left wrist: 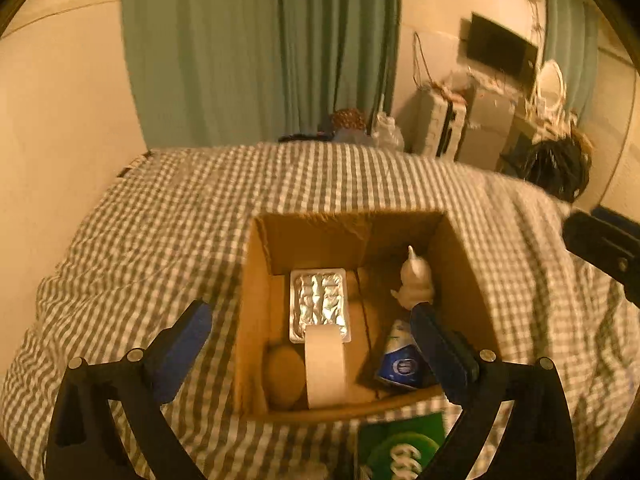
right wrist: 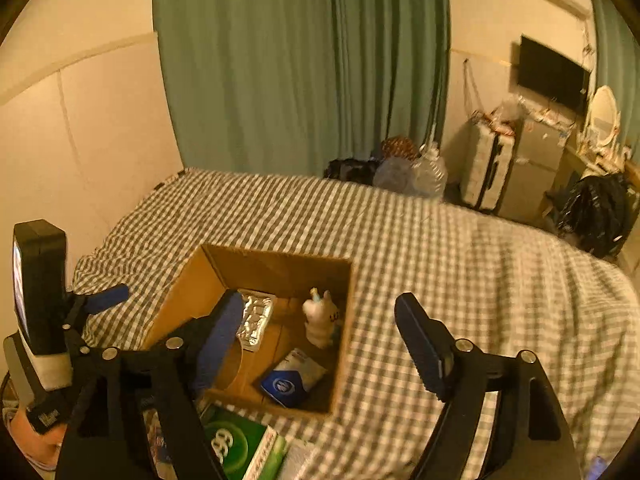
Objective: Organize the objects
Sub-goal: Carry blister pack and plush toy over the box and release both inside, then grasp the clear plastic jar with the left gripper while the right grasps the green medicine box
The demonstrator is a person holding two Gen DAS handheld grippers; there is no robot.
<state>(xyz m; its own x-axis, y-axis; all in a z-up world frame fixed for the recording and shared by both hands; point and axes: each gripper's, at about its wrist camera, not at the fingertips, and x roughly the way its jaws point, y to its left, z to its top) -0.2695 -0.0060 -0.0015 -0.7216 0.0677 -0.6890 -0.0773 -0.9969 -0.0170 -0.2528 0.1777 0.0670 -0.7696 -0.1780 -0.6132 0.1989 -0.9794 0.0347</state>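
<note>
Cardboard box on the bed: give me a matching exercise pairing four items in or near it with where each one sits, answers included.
Things:
1. foil blister pack
2. white figurine
3. tape roll
4. green packet

Places (left wrist view):
A. on the checked cover, outside the cardboard box, by its near wall
B. standing upright in the far right corner of the box
C. on edge against the near wall, inside the box
D. flat on the box floor, toward the far wall

Pairs: 1-D, 2-B, 3-C, 4-A
</note>
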